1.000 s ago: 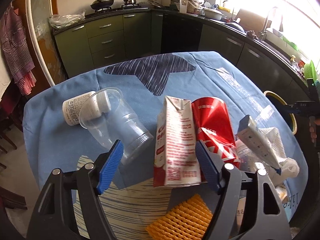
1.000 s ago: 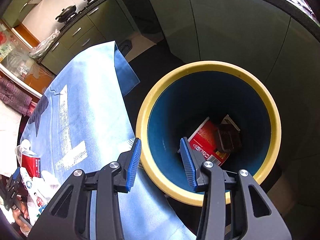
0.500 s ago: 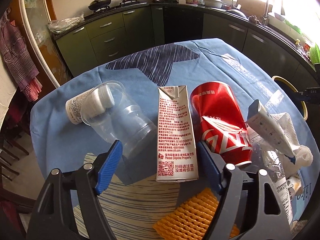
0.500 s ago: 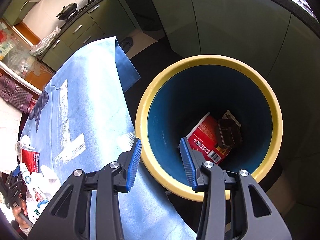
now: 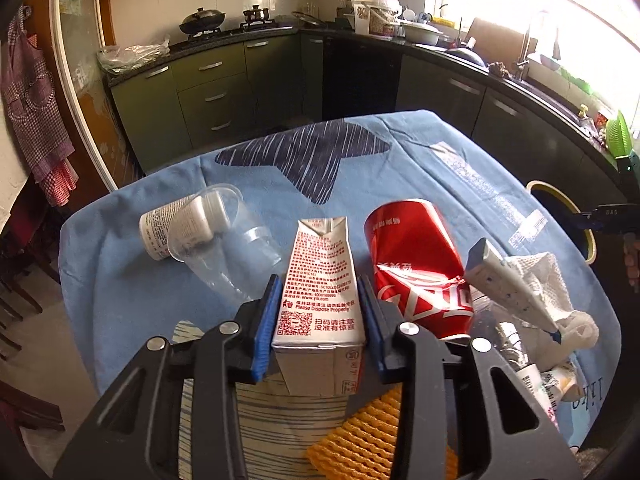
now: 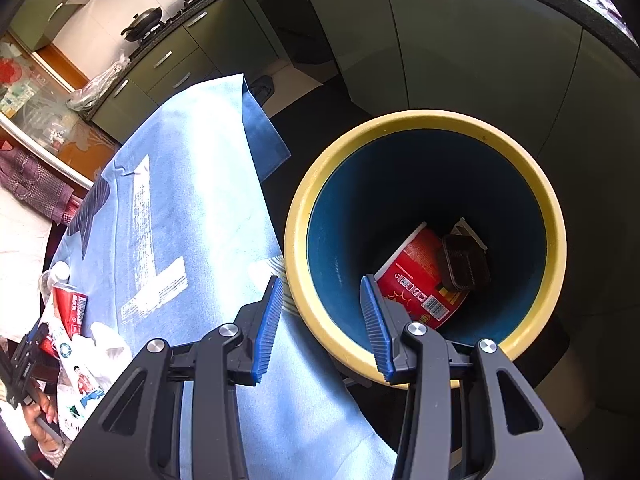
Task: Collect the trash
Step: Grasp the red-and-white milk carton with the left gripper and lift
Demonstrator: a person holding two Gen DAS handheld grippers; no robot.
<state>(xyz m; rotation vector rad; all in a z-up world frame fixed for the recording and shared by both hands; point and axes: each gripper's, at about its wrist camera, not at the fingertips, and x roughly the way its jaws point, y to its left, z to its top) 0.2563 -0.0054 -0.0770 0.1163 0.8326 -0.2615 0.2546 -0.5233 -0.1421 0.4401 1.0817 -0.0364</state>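
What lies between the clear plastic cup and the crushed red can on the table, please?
The milk carton, with the left gripper closing on its sides; the left wrist view shows this.

A white milk carton (image 5: 320,284) printed with red text lies on a light blue tablecloth (image 5: 400,160) bearing a dark navy striped star and pale streaks; beside it, a red soda can (image 5: 416,264) with white lettering, a clear plastic cup (image 5: 224,244), an orange foam net (image 5: 376,436). The bin (image 6: 554,216) is yellow-rimmed, deep blue inside, holding a red cup (image 6: 416,276). Gripper pads (image 6: 269,320) are blue, cabinets (image 5: 208,92) olive green
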